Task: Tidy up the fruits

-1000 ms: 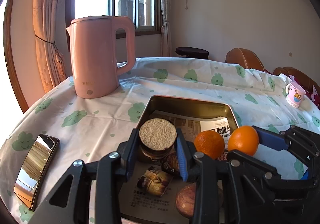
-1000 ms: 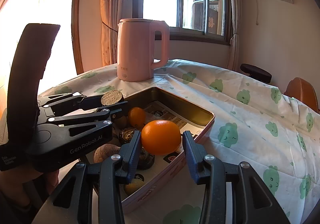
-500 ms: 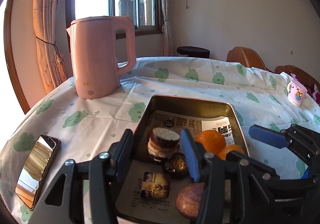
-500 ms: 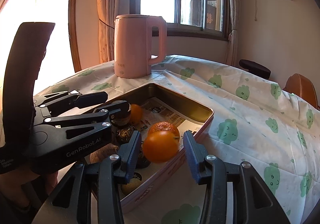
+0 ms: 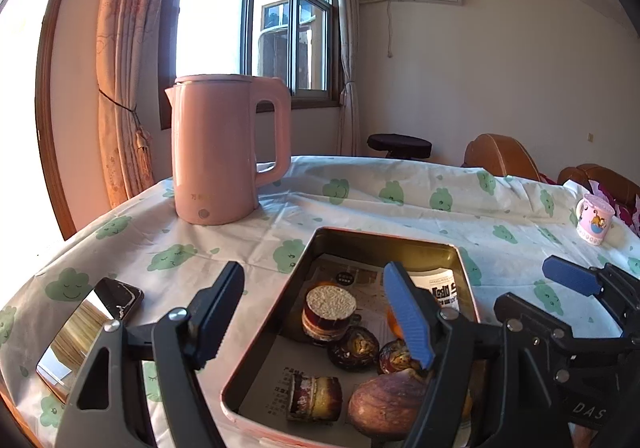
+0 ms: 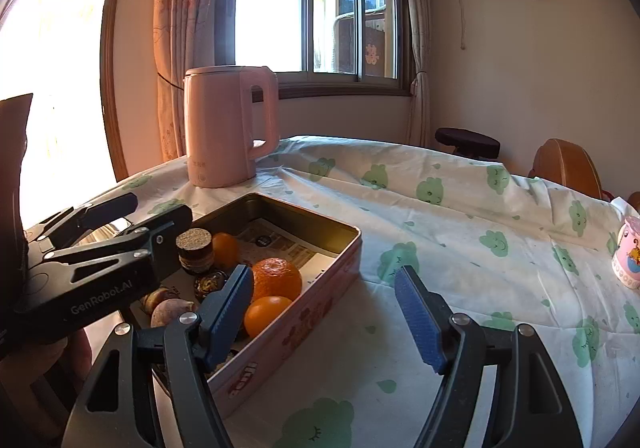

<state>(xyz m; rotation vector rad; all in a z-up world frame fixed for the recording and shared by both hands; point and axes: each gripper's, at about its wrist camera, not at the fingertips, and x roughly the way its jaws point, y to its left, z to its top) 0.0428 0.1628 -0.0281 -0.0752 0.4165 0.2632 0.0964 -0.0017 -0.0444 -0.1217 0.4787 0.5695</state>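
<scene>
A metal tin [image 5: 380, 244] [image 6: 312, 216] lined with newsprint holds the fruit. A round grainy-topped cake [image 5: 329, 308] [image 6: 195, 248] stands in it, free of any pad. My left gripper [image 5: 311, 274] [image 6: 158, 208] hovers over the tin, its jaws opening with nothing gripped. Two oranges [image 6: 276, 280] [image 6: 266, 314] lie near the tin's right wall and a third [image 6: 225, 248] sits farther back. A brown fruit [image 5: 386, 404] rests at the near end. My right gripper [image 6: 324, 276] [image 5: 536, 288] straddles the tin's right wall, its jaws opening and holding nothing.
A pink kettle [image 5: 228, 152] [image 6: 228, 128] stands behind the tin. A phone [image 5: 88, 328] lies at the left table edge and a pink mug [image 5: 594, 214] [image 6: 630, 252] at the far right. Dark wrapped sweets [image 5: 354, 344] and a cake slice [image 5: 314, 396] share the tin. Chairs [image 5: 500, 156] stand beyond.
The left gripper let go of the round cake, which now stands in the tin. The right gripper released its orange into the tin and shifted right. Both jaws have widened.
</scene>
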